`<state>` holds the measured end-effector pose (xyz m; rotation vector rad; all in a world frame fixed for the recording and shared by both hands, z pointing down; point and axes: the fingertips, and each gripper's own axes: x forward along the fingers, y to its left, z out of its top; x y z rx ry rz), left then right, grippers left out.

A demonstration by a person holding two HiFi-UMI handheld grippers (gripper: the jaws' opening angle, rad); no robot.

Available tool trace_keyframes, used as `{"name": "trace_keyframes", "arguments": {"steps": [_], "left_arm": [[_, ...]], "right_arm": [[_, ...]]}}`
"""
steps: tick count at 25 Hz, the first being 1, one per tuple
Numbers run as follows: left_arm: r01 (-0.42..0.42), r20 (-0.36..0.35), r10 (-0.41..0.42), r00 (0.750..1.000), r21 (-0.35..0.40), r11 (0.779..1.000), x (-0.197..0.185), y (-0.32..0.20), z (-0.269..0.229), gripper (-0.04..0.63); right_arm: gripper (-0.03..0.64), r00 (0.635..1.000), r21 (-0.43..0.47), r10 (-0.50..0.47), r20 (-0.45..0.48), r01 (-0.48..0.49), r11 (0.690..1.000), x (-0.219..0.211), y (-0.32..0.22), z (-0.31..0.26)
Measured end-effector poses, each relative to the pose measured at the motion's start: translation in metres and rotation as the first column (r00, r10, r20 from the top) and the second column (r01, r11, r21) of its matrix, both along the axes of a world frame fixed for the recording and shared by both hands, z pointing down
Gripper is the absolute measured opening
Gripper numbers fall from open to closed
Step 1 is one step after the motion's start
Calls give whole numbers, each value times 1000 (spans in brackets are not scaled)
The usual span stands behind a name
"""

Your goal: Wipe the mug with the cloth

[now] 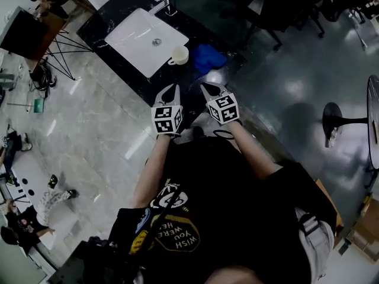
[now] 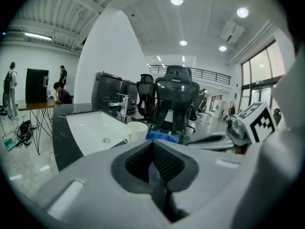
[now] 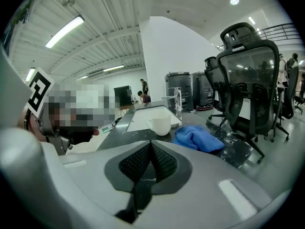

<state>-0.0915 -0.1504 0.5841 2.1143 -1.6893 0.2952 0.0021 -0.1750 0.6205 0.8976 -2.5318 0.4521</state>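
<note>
Hovering: left hand-held gripper, right hand-held gripper, both closed, empty; one mug, one cloth on counter.

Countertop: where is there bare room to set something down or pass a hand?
Bare black countertop lies between the near edge and the mug and cloth, and in the strip in front of the sink. The basin is empty too. Crowded spot: the sink's right corner, where mug and cloth sit side by side.
</note>
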Motion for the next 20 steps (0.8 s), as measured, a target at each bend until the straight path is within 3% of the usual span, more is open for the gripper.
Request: {"name": "trace_keyframes", "arguments": {"steps": [4, 10, 12, 15, 16, 17, 20], "left_arm": [[17, -28, -18, 999, -32, 999, -7, -7, 8, 3], [-6, -17, 5, 1000, -41, 999, -28, -5, 10, 3], [-14, -15, 13, 1000, -48, 999, -38, -4, 11, 3], [-42, 4, 42, 999, -45, 998, -44, -15, 15, 3], [-51, 15, 52, 999, -44, 998, -45, -21, 17, 3], [-58, 24, 59, 998, -45, 997, -47, -27, 20, 3], [-58, 27, 60, 998, -52, 997, -50, -41, 24, 3]], "right_arm": [[55, 998, -15, 11, -67, -12, 1000, 5, -35, 23], [267, 962, 62, 161, -219, -151, 987, 13, -121, 54], [293, 942, 48, 189, -279, -183, 982, 11, -140, 71], [238, 928, 34, 175, -328, -173, 984, 8, -147, 87], [155, 926, 46, 165, -340, -159, 986, 8, -146, 87], [114, 925, 54, 154, -347, -144, 988, 7, -144, 86], [97, 943, 34, 128, -309, -123, 992, 5, -135, 83]]}}
